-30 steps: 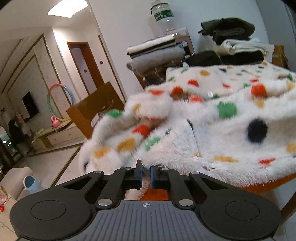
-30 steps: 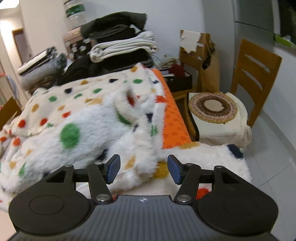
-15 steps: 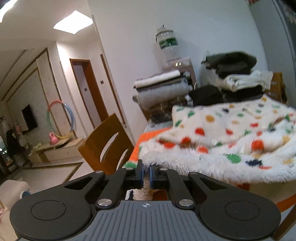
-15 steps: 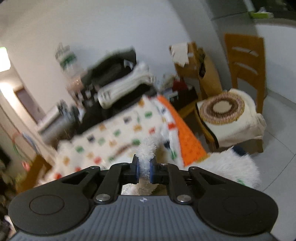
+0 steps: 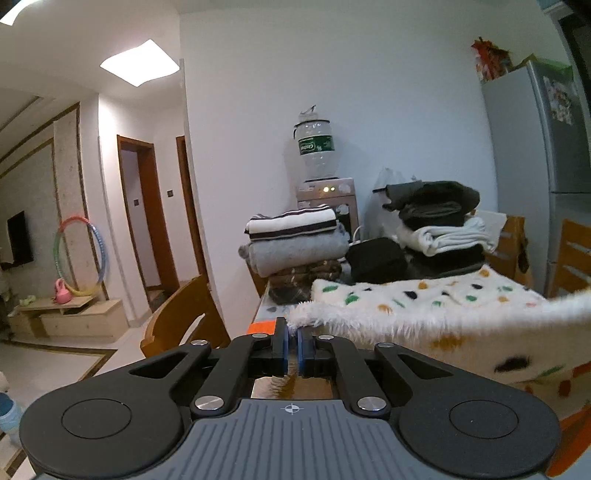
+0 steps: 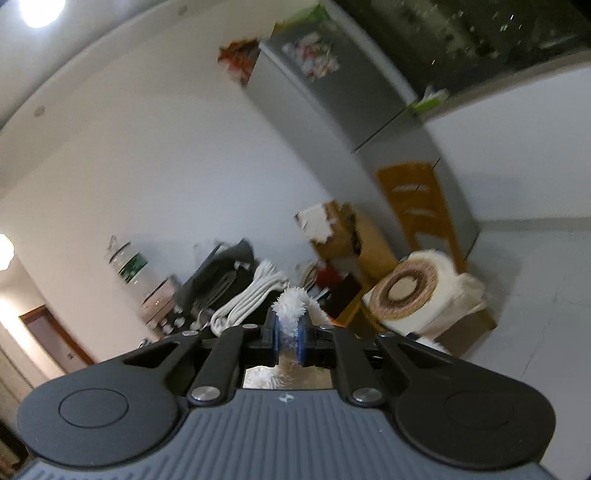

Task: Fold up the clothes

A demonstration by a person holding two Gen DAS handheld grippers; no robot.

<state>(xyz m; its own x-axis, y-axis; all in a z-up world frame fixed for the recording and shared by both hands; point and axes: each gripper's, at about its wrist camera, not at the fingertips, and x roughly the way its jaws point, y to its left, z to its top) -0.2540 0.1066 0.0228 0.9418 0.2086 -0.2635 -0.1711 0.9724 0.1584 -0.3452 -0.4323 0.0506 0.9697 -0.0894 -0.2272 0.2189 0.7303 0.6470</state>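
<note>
- Left gripper [image 5: 292, 349] clamps the fluffy spotted garment [image 5: 424, 314]'s edge; right gripper [image 6: 287, 341] pinches its white tuft.
- The person should hold both corners level and taut, toward twelve o'clock.

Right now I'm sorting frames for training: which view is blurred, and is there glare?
Right wrist view: tilted and motion-smeared, fridge and chair soft, lamp blown out. Left wrist view: sharp, ceiling light bright, fleece's right edge smeared.
</note>
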